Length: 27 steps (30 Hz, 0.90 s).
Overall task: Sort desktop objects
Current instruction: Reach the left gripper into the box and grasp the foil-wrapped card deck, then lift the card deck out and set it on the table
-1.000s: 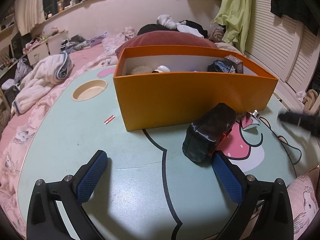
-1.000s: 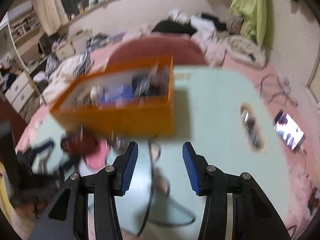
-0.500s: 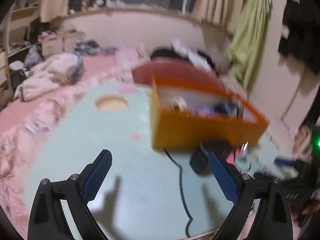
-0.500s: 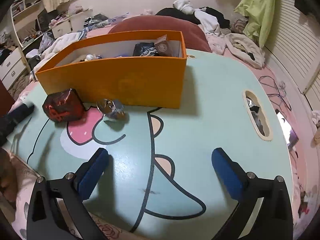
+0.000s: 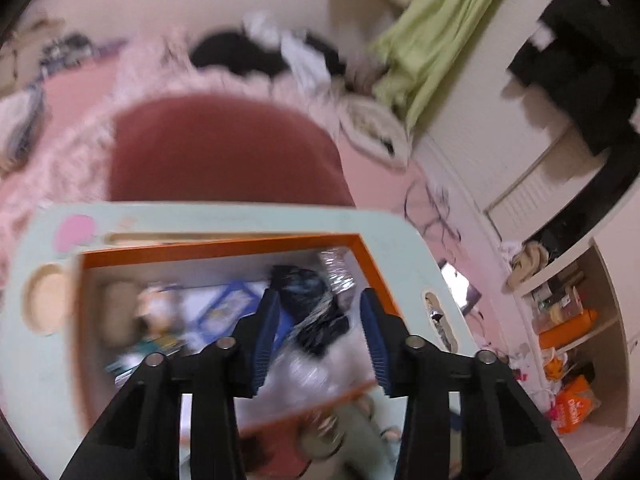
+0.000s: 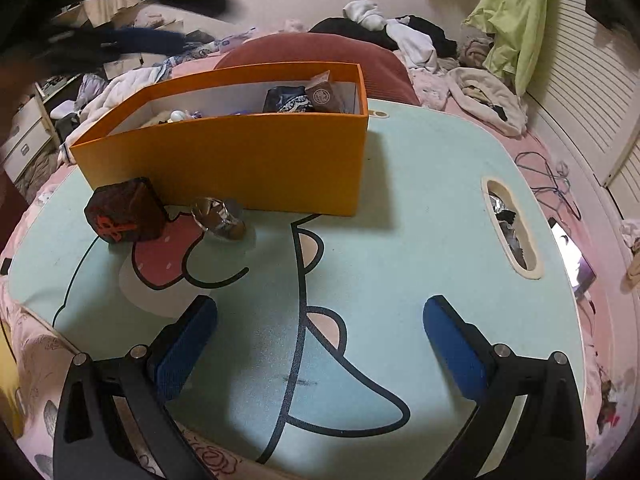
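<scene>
My left gripper [image 5: 319, 300] hangs over the orange box [image 5: 220, 246], pointing down into it, in a blurred view. Its jaws are closing with a clear gap between them, and nothing is gripped. A black pouch [image 5: 304, 292] lying in the box shows through that gap. My right gripper [image 6: 320, 308] stands wide open low over the mint table [image 6: 420, 240], empty. In front of the orange box [image 6: 240, 160] sit a dark cube with a red ribbon [image 6: 126, 210] and a shiny clear object [image 6: 220, 216].
The box holds several items, among them a dark pouch [image 6: 288, 100] and a brown packet [image 6: 322, 96]. The table has a slot [image 6: 510, 228] at its right side. A red cushion [image 6: 312, 52], clothes and bedding lie behind.
The left gripper rose from low over the table beside the dark cube to above the box, and its jaws narrowed. The right gripper's jaws spread wide, then held still.
</scene>
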Available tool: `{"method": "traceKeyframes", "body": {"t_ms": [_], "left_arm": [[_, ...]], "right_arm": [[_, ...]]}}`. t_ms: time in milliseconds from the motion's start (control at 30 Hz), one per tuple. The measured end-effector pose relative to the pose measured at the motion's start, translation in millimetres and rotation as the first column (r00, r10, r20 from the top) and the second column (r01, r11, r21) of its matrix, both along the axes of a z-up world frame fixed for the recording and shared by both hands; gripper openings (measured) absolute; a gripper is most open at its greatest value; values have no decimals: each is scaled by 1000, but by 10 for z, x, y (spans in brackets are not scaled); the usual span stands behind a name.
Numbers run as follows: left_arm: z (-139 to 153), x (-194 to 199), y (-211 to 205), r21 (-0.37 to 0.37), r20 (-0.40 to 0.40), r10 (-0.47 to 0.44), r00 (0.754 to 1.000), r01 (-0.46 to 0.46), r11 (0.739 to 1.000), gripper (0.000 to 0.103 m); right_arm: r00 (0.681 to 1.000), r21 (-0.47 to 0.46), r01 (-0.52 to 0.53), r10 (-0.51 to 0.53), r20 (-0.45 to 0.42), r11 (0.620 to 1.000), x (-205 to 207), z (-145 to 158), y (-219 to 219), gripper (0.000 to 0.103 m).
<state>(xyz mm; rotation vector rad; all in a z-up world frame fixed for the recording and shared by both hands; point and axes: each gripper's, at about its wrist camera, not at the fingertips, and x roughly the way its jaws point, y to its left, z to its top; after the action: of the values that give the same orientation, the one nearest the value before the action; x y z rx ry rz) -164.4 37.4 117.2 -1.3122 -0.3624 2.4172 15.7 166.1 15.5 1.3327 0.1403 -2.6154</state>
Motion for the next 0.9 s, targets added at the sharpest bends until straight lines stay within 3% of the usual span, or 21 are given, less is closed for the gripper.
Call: {"method": "traceKeyframes", "body": {"t_ms": [133,233,367,467,633,767,900], "left_arm": [[-195,-329,396,-34,96,-17,995,21,999,38],[-356,-486,540,-53,155,2,988,6,999,26],[-452,-515,646,-96,158,0,987,16,995,24],[-439,-514,602,-82,138,-2,990,13,997,21],[-39,-147,308,71,-37,-45,998,48,996,18],[264,359,24,211,-153,-64,986,96,973,17],[339,934,-311,222,-239,-57,969,112,968,18]], "right_arm": [[1000,-2,0,0,-3,1000,3,1,10,102],[1000,-2,1,-1,-5,1000,7,8,4,102],[1000,-4,1,-1,-5,1000,7,7,2,102],[1000,-5,1,-1,-7,1000,5,8,7,102],[1000,-4,2,-2,-6,1000,4,3,12,102],[1000,-5,2,-2,-7,1000,4,-1,15,102],[1000,-5,2,-2,-7,1000,4,-4,16,102]]}}
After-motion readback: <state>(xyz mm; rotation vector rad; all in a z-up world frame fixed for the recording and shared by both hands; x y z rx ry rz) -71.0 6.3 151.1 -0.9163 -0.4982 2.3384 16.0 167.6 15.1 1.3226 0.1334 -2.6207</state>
